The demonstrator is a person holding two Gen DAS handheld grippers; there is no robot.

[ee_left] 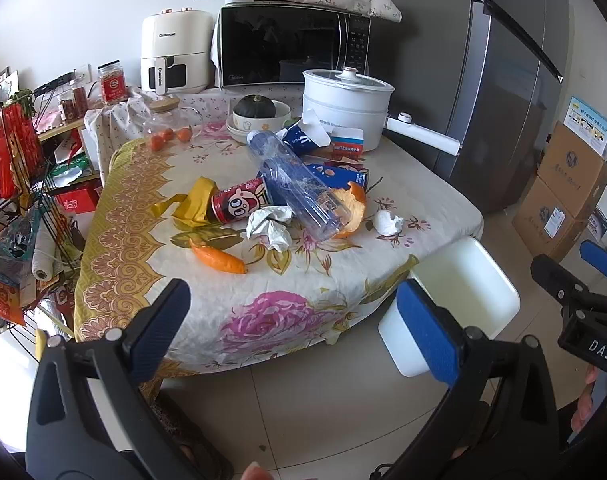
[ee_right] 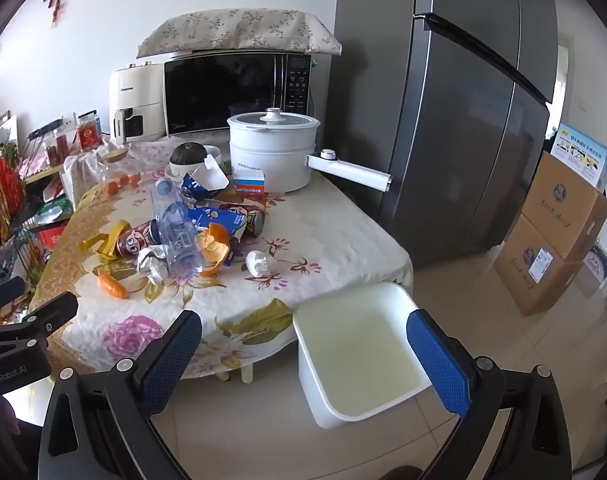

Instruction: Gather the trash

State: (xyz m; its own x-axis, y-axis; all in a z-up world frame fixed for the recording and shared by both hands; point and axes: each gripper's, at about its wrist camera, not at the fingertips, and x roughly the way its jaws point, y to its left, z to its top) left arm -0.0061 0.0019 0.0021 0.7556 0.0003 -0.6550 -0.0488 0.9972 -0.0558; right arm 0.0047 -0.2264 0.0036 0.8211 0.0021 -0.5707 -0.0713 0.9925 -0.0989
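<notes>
— So, where do we stand? Both our grippers are spread wide with nothing between the jaws, hanging off the near edge of the table [ee_left: 383,184], tipped down toward it.

— And the trash sits ahead of us in a heap mid-table: the clear plastic bottle [ee_left: 299,184] on top, its long axis running from the far left toward the near right, open end nearest us. Under it are the red can [ee_left: 239,200], the crumpled paper [ee_left: 271,226] and the orange peel [ee_left: 353,208].

— Which hand do we send?

— Our left gripper [ee_left: 299,320] faces the heap almost squarely; the right gripper [ee_right: 303,356] looks over the white bin [ee_right: 355,344], which stands on the floor just beside the table's near right corner.

— Then we'd judge the left nearer the loose orange wrapper [ee_left: 219,260] and the paper, and the right better placed for the white wad [ee_right: 259,262] lying apart toward the bin side.
</notes>
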